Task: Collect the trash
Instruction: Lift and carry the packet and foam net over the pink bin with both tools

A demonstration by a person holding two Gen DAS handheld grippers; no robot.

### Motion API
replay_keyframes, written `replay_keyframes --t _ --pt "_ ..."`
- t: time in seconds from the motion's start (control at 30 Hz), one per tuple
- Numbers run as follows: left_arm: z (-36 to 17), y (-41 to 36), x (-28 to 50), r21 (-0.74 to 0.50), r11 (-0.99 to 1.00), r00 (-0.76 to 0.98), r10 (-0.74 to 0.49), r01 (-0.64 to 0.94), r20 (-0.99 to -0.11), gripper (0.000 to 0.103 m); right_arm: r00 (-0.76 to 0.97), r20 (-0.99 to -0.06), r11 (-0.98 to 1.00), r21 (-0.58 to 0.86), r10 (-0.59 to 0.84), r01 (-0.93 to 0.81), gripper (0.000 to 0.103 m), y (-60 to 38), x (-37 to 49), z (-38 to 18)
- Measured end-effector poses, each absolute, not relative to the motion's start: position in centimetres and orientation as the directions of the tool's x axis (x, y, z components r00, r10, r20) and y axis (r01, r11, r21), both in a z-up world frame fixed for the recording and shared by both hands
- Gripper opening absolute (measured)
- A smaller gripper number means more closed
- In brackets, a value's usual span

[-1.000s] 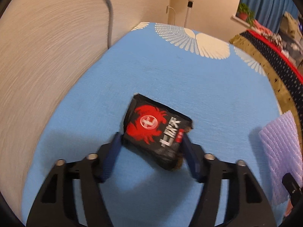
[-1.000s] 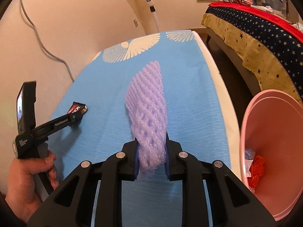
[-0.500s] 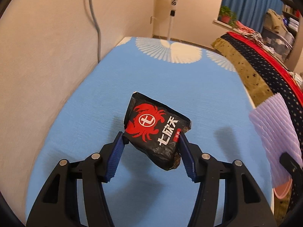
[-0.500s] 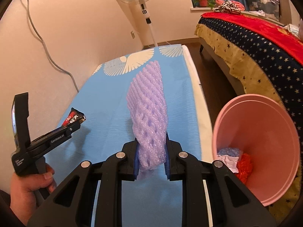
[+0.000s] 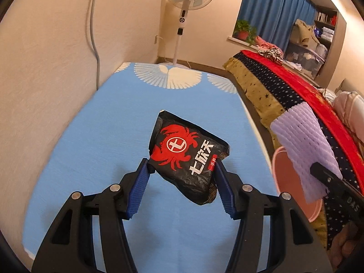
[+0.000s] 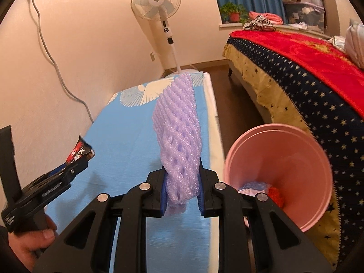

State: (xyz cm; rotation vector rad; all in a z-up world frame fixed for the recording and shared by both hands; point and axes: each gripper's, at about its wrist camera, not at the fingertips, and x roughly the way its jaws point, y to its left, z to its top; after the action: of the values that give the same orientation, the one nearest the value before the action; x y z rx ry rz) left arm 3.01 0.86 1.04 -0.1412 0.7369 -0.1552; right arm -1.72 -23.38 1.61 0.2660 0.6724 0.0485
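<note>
My left gripper [image 5: 183, 170] is shut on a black snack packet [image 5: 186, 157] printed with a red crab, held in the air above the blue mattress [image 5: 102, 141]. The right wrist view shows that packet [image 6: 79, 152] at the left, sticking out of the left gripper [image 6: 78, 162]. My right gripper [image 6: 182, 182] is shut on a purple foam fruit net [image 6: 179, 134] that stands up from its blue pads. In the left wrist view the foam net [image 5: 302, 141] hangs at the right, over the pink bin [image 5: 289, 177].
The pink bin [image 6: 295, 141] stands on the floor beside the mattress's right edge, with blue, white and red trash inside. A bed with a red and starred cover [image 6: 307, 68] lies beyond it. A standing fan [image 6: 157, 2] is by the far wall.
Both grippers have risen from the mattress with their loads and tilted up, so more of the room shows. The pink bin has come further into the right wrist view.
</note>
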Motion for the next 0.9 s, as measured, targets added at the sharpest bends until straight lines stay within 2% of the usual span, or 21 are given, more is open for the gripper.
replay_keyframes --t 0.9 --pt "-0.2 -5.5 0.3 -0.158 0.955 0.734 -0.294 0.251 -0.612 0.056 0.821 -0.570 0.945 0.259 -0.019 0.201 0.021 -29.2 -5.1 2.4"
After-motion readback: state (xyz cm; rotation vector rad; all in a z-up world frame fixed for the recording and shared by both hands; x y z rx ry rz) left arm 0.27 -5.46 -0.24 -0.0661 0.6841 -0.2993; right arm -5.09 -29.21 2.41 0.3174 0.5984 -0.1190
